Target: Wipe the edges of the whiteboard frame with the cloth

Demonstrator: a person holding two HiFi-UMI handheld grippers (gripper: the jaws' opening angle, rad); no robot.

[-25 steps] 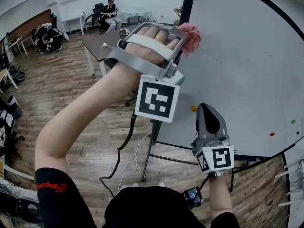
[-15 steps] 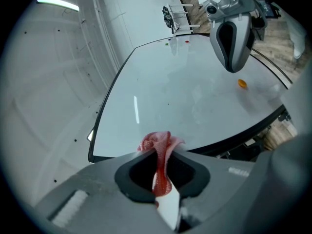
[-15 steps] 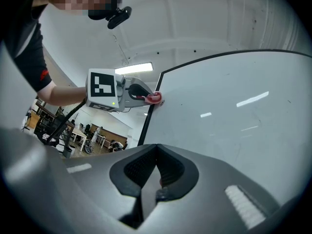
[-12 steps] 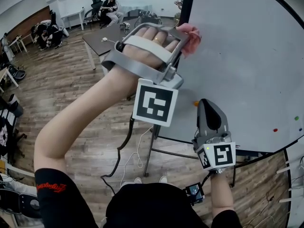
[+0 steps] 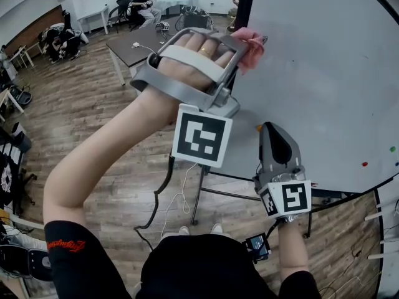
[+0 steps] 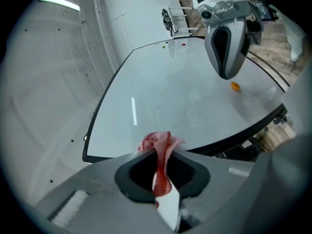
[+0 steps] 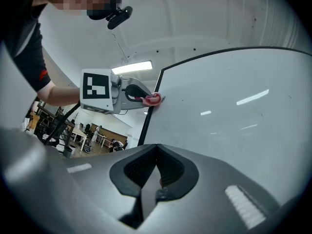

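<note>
Kept the pink cloth pinched in the left gripper, pressed at the whiteboard frame on its black left edge, scarcely shifted along it in the last second; wiping likely only begun. Held the right gripper closed and empty near an orange magnet. Could not make out the cloth's contact behind the hand, nor the frame's cut-off far edges.

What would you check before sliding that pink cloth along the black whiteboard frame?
1. Pink-red cloth held in the left gripper: ok, jaws shut on it.
2. Cloth against the black whiteboard frame: ok, it meets the upright left edge.
3. Right gripper out of the way: ok, shut and empty, lower down by the board.
4. Small orange dot clear of the cloth: ok, it sits apart on the white surface.
5. Dirt left on the frame: cannot tell.
</note>
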